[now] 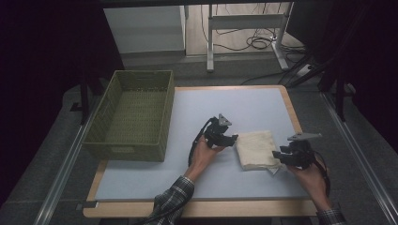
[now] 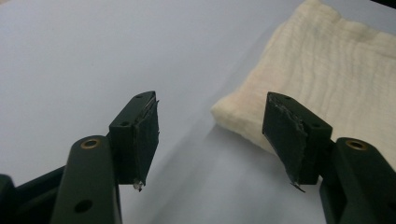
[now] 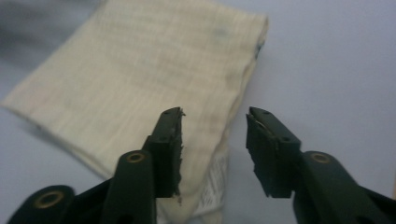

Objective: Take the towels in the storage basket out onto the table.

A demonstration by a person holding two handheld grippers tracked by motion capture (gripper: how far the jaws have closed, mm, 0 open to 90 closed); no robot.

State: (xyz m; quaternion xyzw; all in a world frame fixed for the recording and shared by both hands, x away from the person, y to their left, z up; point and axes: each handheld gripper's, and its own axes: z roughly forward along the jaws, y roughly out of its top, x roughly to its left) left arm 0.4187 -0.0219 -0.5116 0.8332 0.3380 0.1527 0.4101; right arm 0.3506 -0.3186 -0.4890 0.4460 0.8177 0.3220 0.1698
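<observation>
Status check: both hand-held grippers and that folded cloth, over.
Left hand-held gripper open, at cloth's corner. Right hand-held gripper open over folded cream cloth, nothing gripped. Green basket well off, nothing in the way.

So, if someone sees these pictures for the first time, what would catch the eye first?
Probably the folded cream cloth, pale against the blue-grey table, lying right of centre. A claw sits at each side of it: the left claw at its left edge and the right claw at its near right corner, both with jaws apart and nothing gripped. Next would be the green woven basket, standing on the table's left edge.
</observation>
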